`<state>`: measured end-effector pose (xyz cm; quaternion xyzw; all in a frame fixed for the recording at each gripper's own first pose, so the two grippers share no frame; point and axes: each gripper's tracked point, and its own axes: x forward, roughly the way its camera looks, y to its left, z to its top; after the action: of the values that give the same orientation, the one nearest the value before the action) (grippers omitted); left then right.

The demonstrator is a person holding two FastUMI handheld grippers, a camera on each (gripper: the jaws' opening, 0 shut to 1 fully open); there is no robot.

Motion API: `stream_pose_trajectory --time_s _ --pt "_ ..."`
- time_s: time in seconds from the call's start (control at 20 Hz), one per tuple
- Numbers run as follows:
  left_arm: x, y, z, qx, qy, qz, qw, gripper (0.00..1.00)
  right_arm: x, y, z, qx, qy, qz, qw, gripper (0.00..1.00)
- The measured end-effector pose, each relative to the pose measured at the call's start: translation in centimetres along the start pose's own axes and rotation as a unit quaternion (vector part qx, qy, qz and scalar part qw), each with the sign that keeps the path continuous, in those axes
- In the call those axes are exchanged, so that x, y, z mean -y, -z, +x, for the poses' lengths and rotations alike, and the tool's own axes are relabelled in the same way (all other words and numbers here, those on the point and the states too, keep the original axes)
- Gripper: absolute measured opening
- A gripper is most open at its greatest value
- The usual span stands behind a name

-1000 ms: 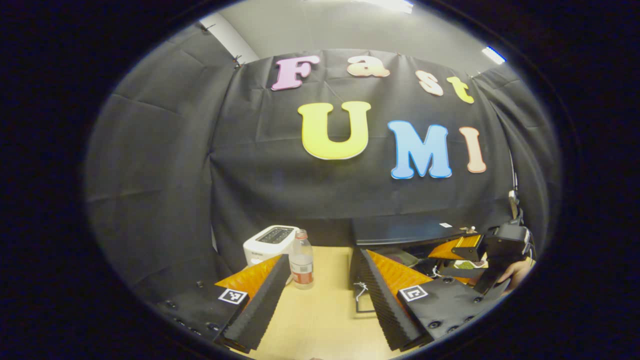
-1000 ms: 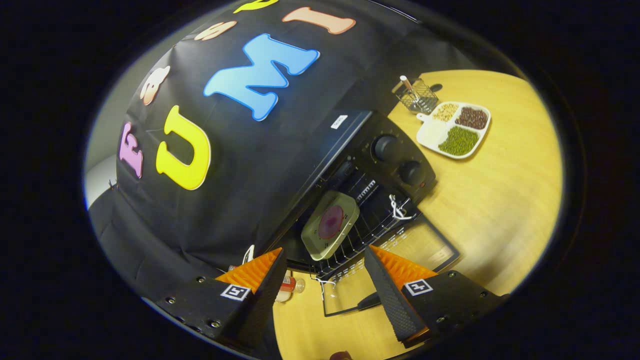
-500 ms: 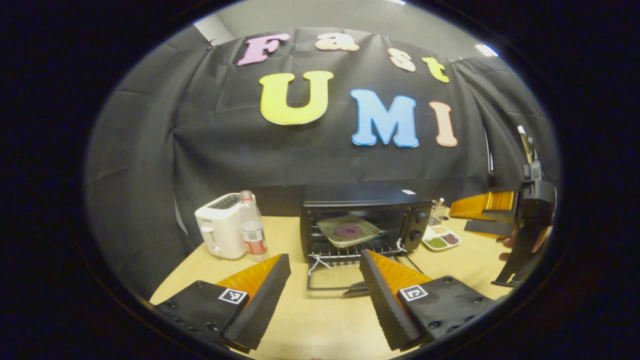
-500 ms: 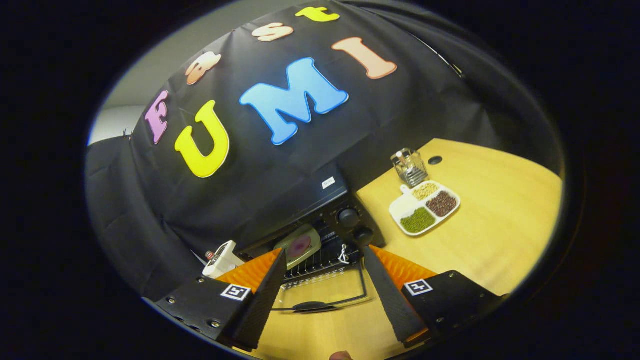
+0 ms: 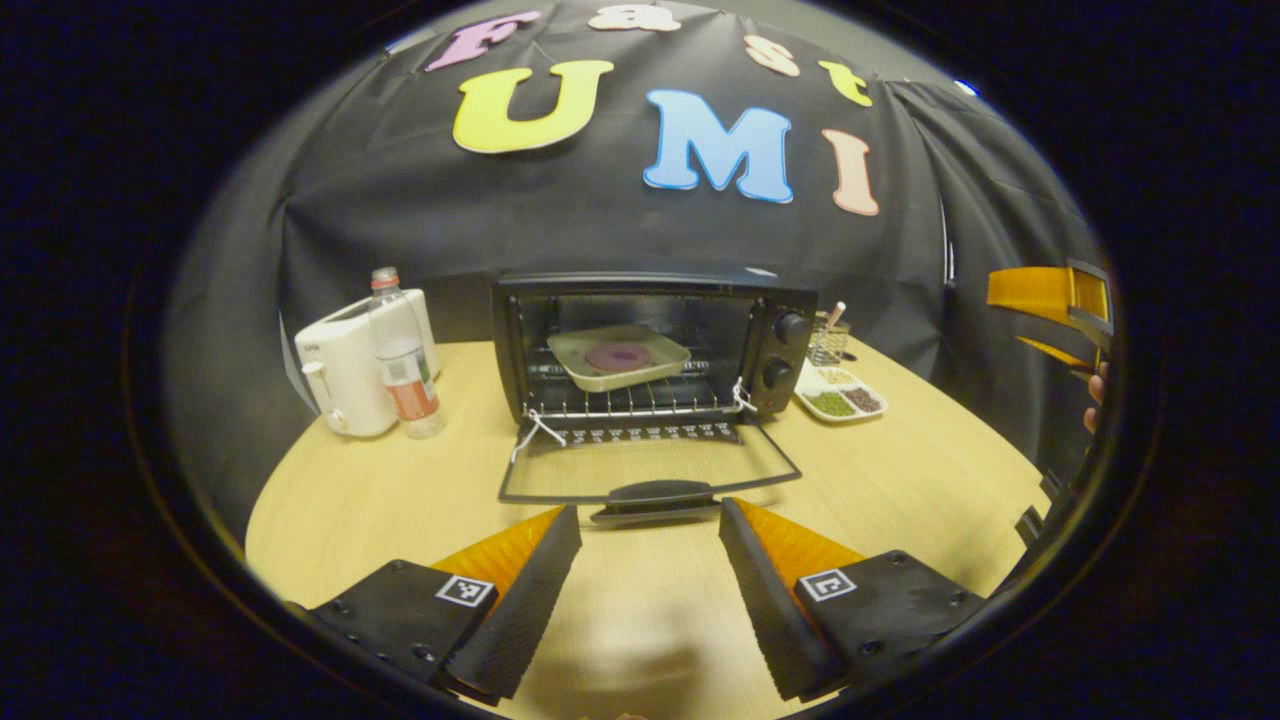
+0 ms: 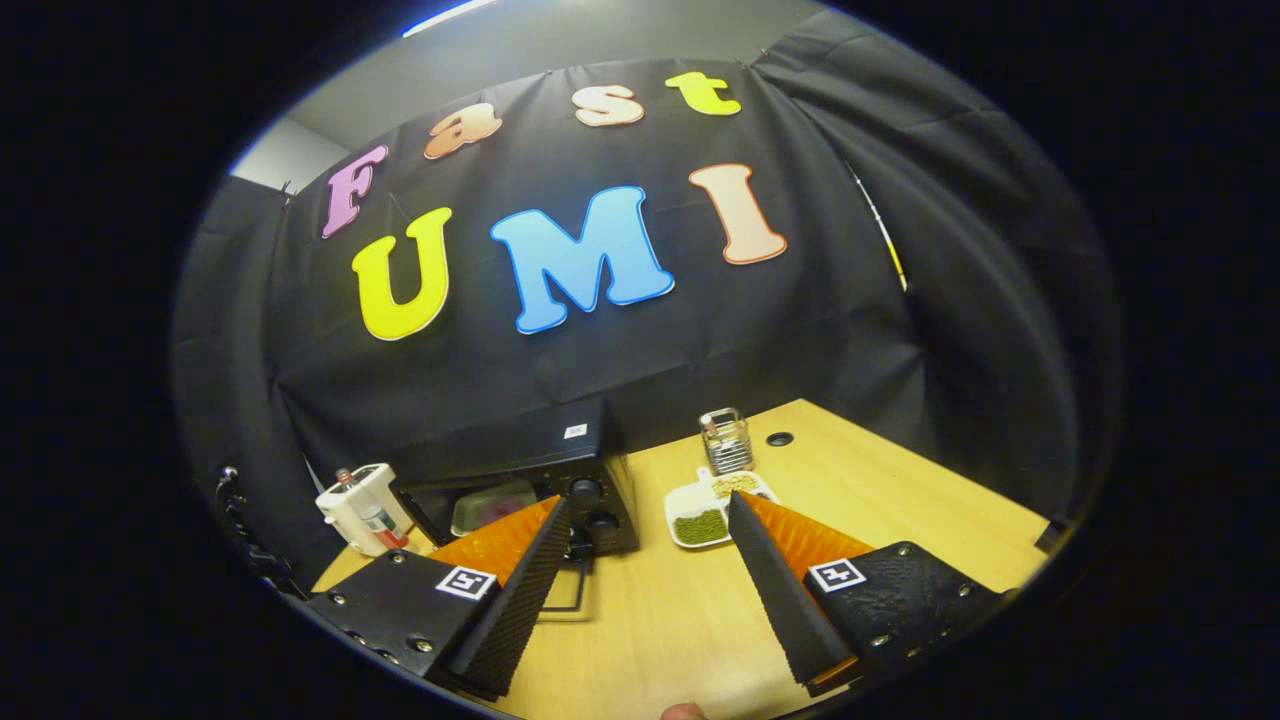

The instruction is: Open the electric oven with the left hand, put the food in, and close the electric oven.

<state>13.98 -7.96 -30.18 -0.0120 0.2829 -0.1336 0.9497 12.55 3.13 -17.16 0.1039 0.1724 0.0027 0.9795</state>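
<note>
The black electric oven [image 5: 650, 340] stands at the back of the wooden table with its glass door [image 5: 645, 470] folded down flat. A pale tray with a purple round of food [image 5: 617, 356] rests on the wire rack inside. My left gripper [image 5: 650, 520] is open, just in front of the door's handle [image 5: 655, 492], holding nothing. In the right gripper view my right gripper [image 6: 650, 510] is open and empty, held back from the oven [image 6: 540, 485] with the tray [image 6: 490, 510] visible inside. The right gripper's fingers [image 5: 1045, 295] appear at the far right of the left gripper view.
A white toaster [image 5: 350, 365] and a clear bottle [image 5: 400, 355] stand left of the oven. To the right of the oven are a white divided dish of beans [image 5: 840, 398] and a small wire holder [image 5: 828, 340]. Black cloth walls the booth.
Both grippers have pulled back from the oven and tilted down, so the whole oven and table now show. The tray stays on the rack and the door stays down.
</note>
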Motion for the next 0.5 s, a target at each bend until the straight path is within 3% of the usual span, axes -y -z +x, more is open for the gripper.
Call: stream_pose_trajectory --time_s 0.1,0.25,0.35,0.4,0.5 --pt "0.4 1.0 1.0 -0.024 0.001 0.000 1.000 0.95 1.6 -0.3 -1.2 0.007 0.017 -0.024 1.000 0.98" --pt "0.9 2.4 2.9 -0.058 -0.001 -0.001 0.998 0.99 3.6 -1.5 -3.0 0.027 0.049 -0.059 0.997 0.98" --pt "1.3 3.1 4.1 -0.073 -0.002 -0.005 0.997 0.92 4.6 -2.2 -4.0 0.038 0.065 -0.077 0.994 0.98" --pt "1.4 3.4 4.7 -0.079 -0.002 -0.006 0.997 0.99 5.0 -2.4 -4.5 0.041 0.072 -0.085 0.993 0.98" --pt "1.3 4.1 5.8 -0.091 -0.009 -0.008 0.996 0.95 6.0 -3.1 -5.5 0.046 0.085 -0.093 0.991 0.98"
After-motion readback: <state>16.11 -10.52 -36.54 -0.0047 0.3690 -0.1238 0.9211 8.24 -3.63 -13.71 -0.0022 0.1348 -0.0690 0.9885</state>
